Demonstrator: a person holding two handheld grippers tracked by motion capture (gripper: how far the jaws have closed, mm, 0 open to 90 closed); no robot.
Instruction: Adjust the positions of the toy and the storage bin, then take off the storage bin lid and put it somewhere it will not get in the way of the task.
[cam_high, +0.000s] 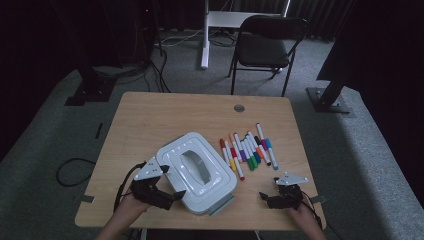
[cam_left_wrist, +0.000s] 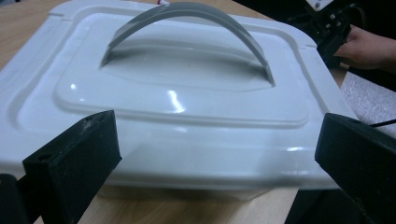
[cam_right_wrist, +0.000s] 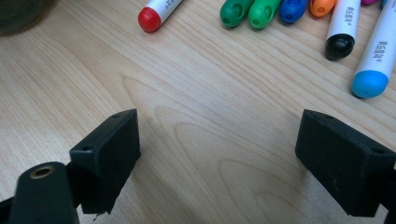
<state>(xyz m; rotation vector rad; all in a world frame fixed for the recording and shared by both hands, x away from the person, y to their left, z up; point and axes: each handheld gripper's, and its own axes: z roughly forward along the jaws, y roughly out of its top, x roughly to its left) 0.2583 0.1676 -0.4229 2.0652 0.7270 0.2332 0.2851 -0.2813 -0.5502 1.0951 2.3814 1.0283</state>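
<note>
On the wooden surface (cam_high: 150, 120), slightly left of centre and near the front edge, a white lidded box (cam_high: 197, 172) is sitting flat w/ its grey arched handle (cam_high: 195, 166) lying across the lid. Box is turned a bit askew to the surface edges; a grey latch tab (cam_high: 220, 205) is sticking out at its near corner.

Left tongs (cam_high: 172, 196) are hovering right at the box's near-left side, jaws spread wide and gripping nothing. In the left gripper view the two black jaws are flanking the box's front wall (cam_left_wrist: 196, 158), one at each side, apart from it as far as I can tell; handle (cam_left_wrist: 187, 28) is arching above the lid.

Just right of the box, a row of capped markers (cam_high: 246, 150) is lying side by side, white barrels w/ red, yellow, green, blue, orange, black and light-blue caps, roughly parallel.

Right tongs (cam_high: 267, 198) are resting near the front-right corner, just short of the markers, jaws also released and wide, nothing between them but bare wood. In the right gripper view the marker caps (cam_right_wrist: 243, 11) are lining the top edge, well clear of the jaws.
</note>
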